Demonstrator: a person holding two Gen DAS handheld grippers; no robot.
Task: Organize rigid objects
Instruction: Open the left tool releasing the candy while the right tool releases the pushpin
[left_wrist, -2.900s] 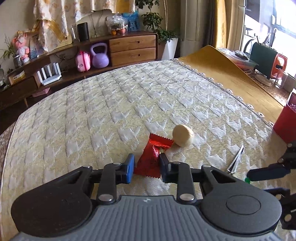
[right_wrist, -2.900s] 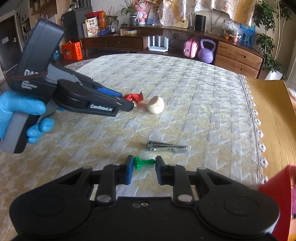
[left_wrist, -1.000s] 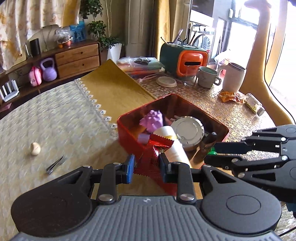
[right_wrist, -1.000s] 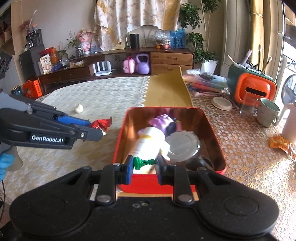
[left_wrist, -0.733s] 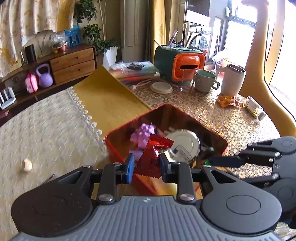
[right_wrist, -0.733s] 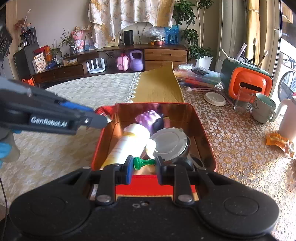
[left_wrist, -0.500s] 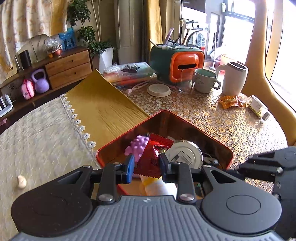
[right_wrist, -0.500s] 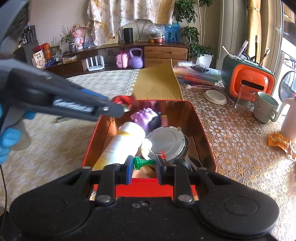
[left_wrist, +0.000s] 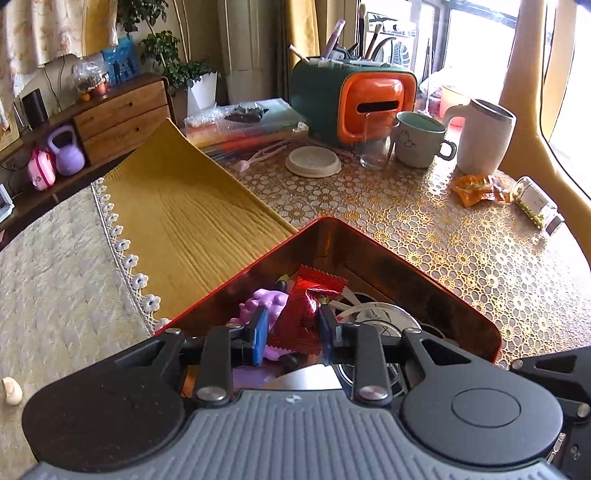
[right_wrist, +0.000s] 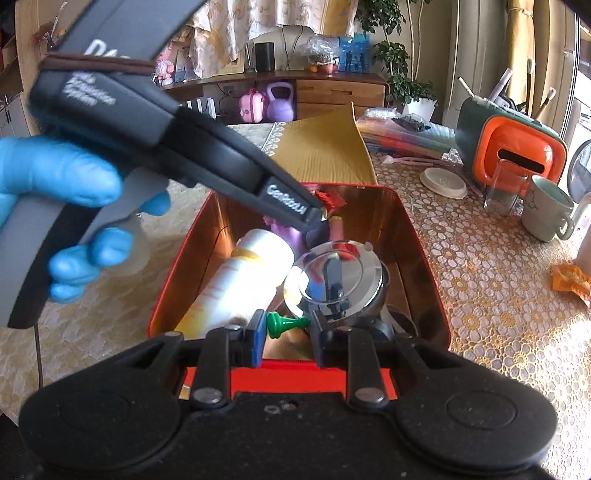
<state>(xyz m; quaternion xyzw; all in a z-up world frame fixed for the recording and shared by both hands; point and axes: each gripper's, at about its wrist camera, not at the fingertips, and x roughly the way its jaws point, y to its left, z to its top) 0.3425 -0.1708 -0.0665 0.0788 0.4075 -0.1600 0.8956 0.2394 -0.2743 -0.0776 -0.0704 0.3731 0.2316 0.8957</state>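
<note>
Left fingers (left_wrist: 291, 329) clamping red wrapper (left_wrist: 303, 314), "GenRobot.AI"-marked; right fingers (right_wrist: 287, 331) pinching green pawn (right_wrist: 284, 324).

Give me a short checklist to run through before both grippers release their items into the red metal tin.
1. Left gripper shut on the crinkled red foil packet: ok.
2. Right gripper shut on the small green plastic pawn: ok.
3. Packet above the inside of the red metal tin, not the rim: ok in both views.
4. Pawn past the tin's near wall: ok, by a narrow margin.
5. Landing room: cannot tell; the white bottle, round shiny metal lid and purple toy fill much of the floor.
6. Grippers apart from each other: ok, left sits farther back.
</note>
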